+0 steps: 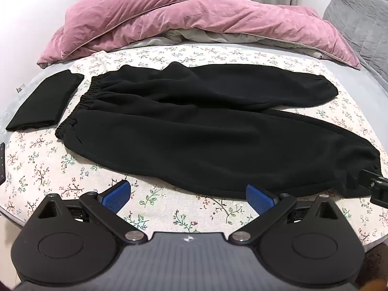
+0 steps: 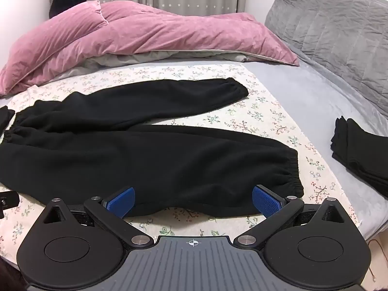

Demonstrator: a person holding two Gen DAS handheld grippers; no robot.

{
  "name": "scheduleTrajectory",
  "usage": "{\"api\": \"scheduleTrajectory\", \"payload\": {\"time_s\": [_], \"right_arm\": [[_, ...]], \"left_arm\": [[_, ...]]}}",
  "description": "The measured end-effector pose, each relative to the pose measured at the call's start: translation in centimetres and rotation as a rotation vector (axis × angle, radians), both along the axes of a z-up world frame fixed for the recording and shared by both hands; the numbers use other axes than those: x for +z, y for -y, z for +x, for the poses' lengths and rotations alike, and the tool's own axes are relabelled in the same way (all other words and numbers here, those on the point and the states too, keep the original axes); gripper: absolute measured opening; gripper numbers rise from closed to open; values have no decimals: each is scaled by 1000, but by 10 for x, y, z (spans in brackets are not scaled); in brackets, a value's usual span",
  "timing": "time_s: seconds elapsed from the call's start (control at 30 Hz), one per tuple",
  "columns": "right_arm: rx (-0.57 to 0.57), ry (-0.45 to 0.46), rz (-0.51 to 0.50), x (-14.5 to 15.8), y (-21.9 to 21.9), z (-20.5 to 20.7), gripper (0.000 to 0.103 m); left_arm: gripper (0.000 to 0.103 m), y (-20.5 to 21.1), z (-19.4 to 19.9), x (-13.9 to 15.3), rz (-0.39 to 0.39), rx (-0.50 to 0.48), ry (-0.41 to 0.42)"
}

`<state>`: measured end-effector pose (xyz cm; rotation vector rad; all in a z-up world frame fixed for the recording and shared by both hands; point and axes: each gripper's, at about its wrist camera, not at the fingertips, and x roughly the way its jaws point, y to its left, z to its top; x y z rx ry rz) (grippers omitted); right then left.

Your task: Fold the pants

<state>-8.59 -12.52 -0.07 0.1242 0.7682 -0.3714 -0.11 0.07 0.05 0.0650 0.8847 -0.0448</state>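
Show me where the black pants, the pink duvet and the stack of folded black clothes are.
black pants (image 2: 169, 160): right wrist view, middle of the near leg.
pink duvet (image 2: 150, 31): right wrist view, its upper surface.
stack of folded black clothes (image 2: 363, 150): right wrist view, top of the pile.

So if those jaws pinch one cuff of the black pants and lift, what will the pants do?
The black pants look like thick soft fleece, so they would probably sag and drape, not hold shape. The elastic cuff is bunched, likely giving a decent grip. On the floral sheet they may drag rather than slide.
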Motion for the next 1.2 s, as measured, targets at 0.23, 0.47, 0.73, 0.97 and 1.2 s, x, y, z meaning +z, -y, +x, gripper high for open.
{"api": "scheduleTrajectory", "payload": {"time_s": [0.23,0.47,0.73,0.97,1.2], "right_arm": [[-8,-6,-21,2,-4,1,103],[12,-9,-11,2,-13,0,103],[24,-2,7,2,-5,-1,103],[22,0,7,2,-6,-2,103],[21,2,8,2,-3,-2,103]], "left_arm": [[103,-5,-2,3,1,-14,-2],[103,0,-2,0,4,-7,-9],[103,0,-1,-1,3,-9,-9],[103,0,-1,-1,3,-9,-10],[103,2,-1,-1,5,-12,-12]]}}
